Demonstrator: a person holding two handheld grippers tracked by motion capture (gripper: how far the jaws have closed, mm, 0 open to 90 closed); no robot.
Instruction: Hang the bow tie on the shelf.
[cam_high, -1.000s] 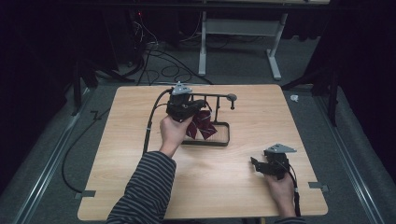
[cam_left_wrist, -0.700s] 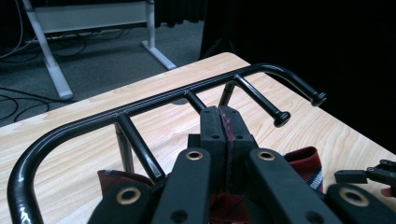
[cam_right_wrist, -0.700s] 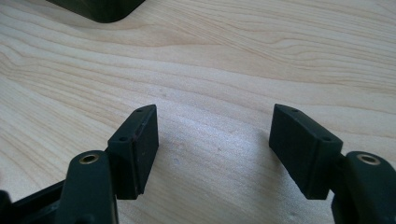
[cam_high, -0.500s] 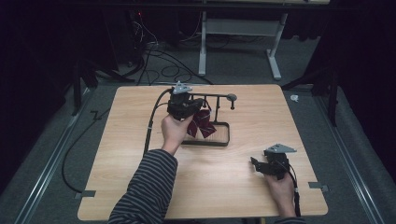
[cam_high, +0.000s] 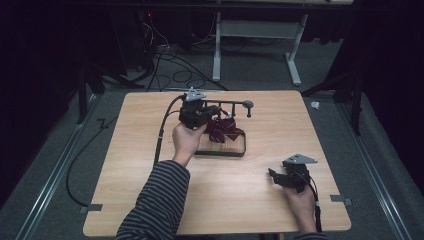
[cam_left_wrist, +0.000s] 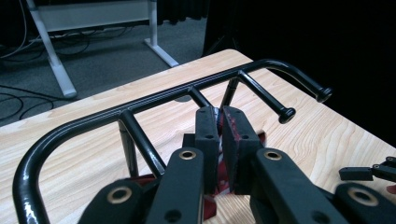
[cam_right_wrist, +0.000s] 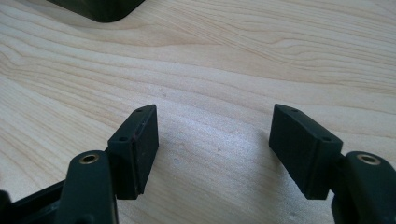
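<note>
High view is showing the pale wooden table (cam_high: 150, 200) bearing a black metal rack with pegged rail and low tray base (cam_high: 235, 151), over which the left gripper (cam_high: 212, 114) is pinching a dark red patterned cloth (cam_high: 225, 131), jaws nearly closed on a fold of it (the left gripper view is catching red between the pads (cam_left_wrist: 240, 140)). The cloth is hanging just under the rail and draping into the tray, so the step, I judge, is hanging it: lifting clear of the pegs before letting go. The right gripper (cam_high: 279, 178) is resting near the table's front edge, jaws spread wide, holding nothing.
</note>
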